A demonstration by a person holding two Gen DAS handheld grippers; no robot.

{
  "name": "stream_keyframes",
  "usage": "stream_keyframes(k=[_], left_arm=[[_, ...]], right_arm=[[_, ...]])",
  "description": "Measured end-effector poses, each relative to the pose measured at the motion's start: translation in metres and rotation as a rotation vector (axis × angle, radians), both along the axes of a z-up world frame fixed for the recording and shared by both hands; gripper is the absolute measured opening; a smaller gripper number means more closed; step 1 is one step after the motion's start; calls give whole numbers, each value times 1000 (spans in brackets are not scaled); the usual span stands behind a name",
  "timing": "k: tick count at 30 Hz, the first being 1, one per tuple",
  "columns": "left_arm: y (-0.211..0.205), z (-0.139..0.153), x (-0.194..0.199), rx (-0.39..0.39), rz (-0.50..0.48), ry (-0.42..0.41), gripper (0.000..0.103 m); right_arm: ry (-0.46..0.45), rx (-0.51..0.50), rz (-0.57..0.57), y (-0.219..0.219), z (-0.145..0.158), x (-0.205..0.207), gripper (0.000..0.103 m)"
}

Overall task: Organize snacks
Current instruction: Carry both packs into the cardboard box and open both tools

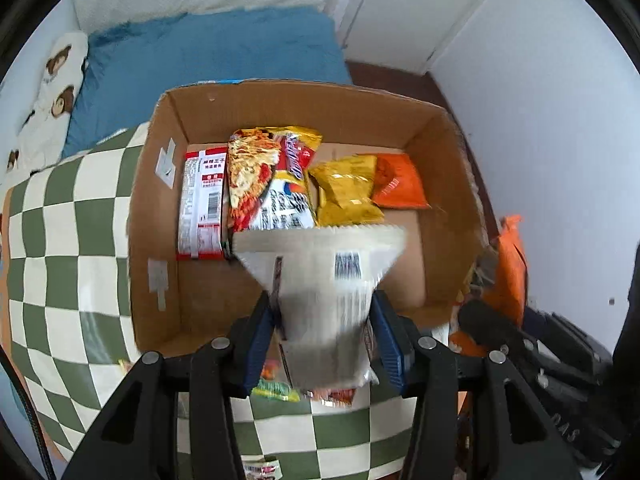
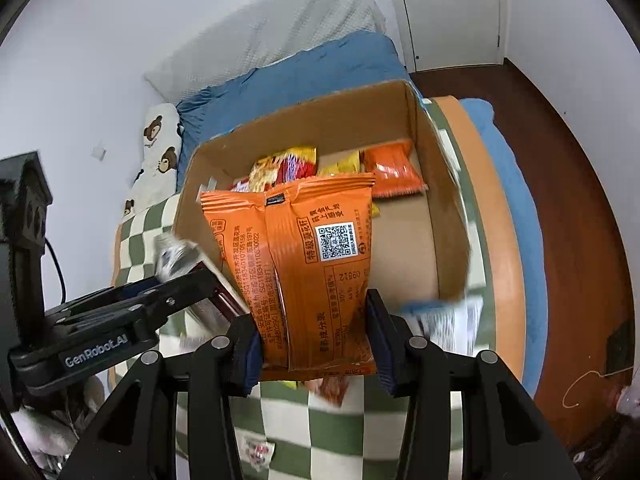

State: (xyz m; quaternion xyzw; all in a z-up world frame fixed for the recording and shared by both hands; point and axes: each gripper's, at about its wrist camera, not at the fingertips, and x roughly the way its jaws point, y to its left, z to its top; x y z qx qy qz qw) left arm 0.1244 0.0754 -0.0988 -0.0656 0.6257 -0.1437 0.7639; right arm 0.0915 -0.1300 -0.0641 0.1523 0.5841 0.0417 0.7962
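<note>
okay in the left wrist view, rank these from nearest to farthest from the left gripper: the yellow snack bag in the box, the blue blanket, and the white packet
1. White packet: held between the jaws of the left gripper, over the cardboard box's near edge.
2. Yellow snack bag: inside the box, middle right.
3. Blue blanket: on the bed beyond the box's far wall.

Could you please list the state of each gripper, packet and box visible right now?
Left hand-held gripper: shut on a white snack packet, held at the box's near edge.
Right hand-held gripper: shut on an orange snack packet, held upright in front of the box.
Brown cardboard box: open-topped, partly filled.
Small orange packet: lying flat in the box.
Yellow packet: lying in the box.
</note>
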Motion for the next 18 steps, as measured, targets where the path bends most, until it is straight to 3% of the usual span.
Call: stream_keyframes(k=[7,14,18], left_arm=[[-14,-49,57,25,-1,141,43],[-21,-91,59,62,-18,221,43],[-17,-106,54,57,-3,279,44]], right_arm=[[106,-45,0,17,-52,65,48],[284,-61,61,22,-115,70,49],[324,-68,69,21,-134,68,74]])
